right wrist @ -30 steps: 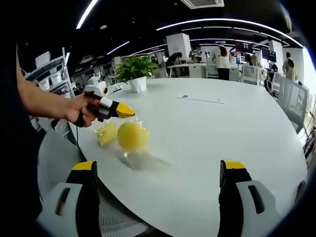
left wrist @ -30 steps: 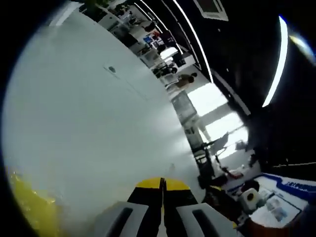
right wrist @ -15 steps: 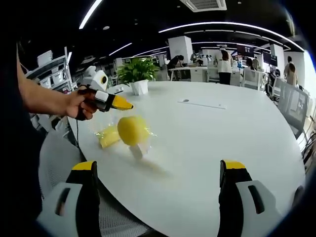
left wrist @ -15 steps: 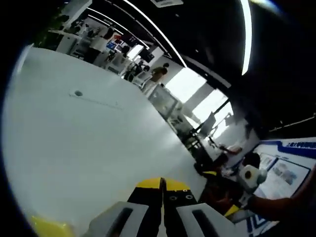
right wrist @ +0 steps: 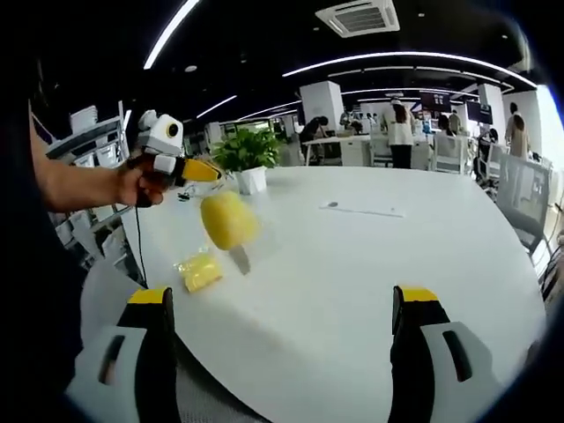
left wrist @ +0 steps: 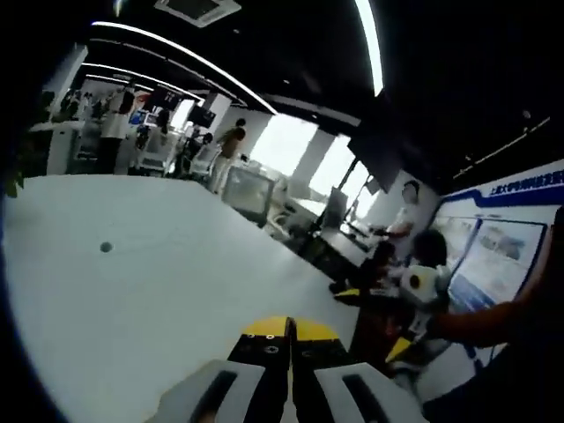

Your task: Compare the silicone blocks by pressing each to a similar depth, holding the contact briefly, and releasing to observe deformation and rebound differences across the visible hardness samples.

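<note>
In the right gripper view a hand holds my left gripper point(right wrist: 211, 172) up at the left, jaws shut. A rounded yellow silicone block point(right wrist: 227, 220) hangs just under its tips, clear of the white table point(right wrist: 370, 264), apparently by a clear wrapper. A second, flatter yellow block point(right wrist: 201, 270) lies on the table below it. My right gripper point(right wrist: 282, 298) stands wide open near the table's front edge with nothing between its jaws. In the left gripper view my left gripper point(left wrist: 288, 327) shows its yellow tips pressed together over the table point(left wrist: 132, 300), and my right gripper point(left wrist: 377, 319) appears at the right.
A potted plant point(right wrist: 247, 150) stands at the table's far side. A grey mesh chair point(right wrist: 97, 295) sits by the near left edge. Desks, chairs and several people fill the office behind.
My left gripper has risen, lifting the rounded yellow block off the table. The flatter block has stayed on the table. The left gripper view has swung towards the room; my right gripper has held still.
</note>
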